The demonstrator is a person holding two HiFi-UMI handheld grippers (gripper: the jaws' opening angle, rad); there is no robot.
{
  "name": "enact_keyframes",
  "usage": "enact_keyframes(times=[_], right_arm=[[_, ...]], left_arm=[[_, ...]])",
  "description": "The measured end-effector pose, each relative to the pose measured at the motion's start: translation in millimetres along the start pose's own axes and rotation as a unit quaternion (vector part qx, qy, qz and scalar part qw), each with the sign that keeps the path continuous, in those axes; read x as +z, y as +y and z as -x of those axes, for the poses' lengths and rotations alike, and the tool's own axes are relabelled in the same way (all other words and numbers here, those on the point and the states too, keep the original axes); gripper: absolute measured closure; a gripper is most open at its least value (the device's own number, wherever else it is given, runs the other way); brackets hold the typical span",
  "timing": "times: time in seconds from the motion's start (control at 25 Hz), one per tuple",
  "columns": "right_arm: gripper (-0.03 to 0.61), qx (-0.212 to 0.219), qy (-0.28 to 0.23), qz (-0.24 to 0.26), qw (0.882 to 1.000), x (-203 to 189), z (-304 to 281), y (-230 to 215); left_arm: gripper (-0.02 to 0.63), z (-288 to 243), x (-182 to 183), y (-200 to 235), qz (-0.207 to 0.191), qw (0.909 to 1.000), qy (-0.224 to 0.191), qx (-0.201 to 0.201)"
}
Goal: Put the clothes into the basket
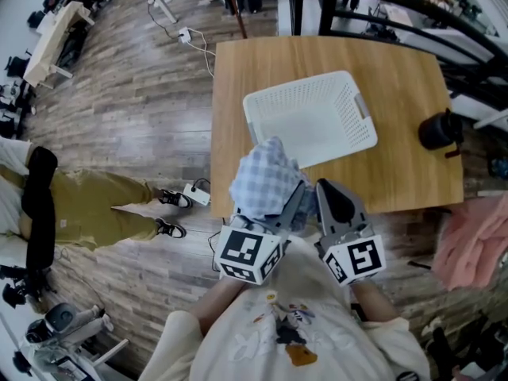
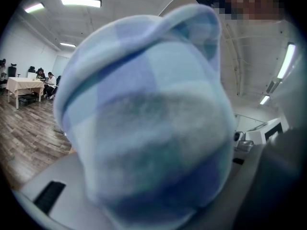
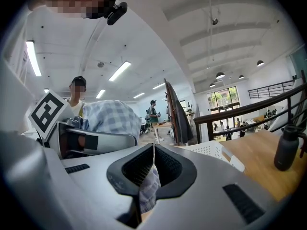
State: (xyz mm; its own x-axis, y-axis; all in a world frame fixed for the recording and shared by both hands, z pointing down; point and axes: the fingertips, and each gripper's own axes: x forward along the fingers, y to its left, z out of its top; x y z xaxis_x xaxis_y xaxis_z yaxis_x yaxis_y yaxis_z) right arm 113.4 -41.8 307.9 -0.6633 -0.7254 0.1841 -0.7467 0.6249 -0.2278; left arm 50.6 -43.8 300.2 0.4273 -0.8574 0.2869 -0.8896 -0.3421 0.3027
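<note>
Wood tabletop (image 1: pixel 238 78) carries a white basket (image 1: pixel 298 84). At its near edge, just short of the basket, the left gripper (image 1: pixel 287 205) clamps a bunched blue checked cloth (image 1: pixel 266 182). The right gripper (image 1: pixel 333 201) beside it is closed, pinching a checked fold.

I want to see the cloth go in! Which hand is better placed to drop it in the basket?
Left, probably. The left hand-held gripper carries the big bunch of cloth, just by the basket's near rim. The right hand-held gripper only pinches a small corner.
</note>
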Motion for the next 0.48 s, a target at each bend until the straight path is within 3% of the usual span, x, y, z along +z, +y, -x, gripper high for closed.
enact_keyframes(times=[0.48], right_arm=[[0.554,-0.003,0.012,-0.001,1.000,-0.4,-24.8,-12.0]], left_arm=[[0.367,-21.8,5.3,21.8,0.008,0.9999,0.004,0.006]])
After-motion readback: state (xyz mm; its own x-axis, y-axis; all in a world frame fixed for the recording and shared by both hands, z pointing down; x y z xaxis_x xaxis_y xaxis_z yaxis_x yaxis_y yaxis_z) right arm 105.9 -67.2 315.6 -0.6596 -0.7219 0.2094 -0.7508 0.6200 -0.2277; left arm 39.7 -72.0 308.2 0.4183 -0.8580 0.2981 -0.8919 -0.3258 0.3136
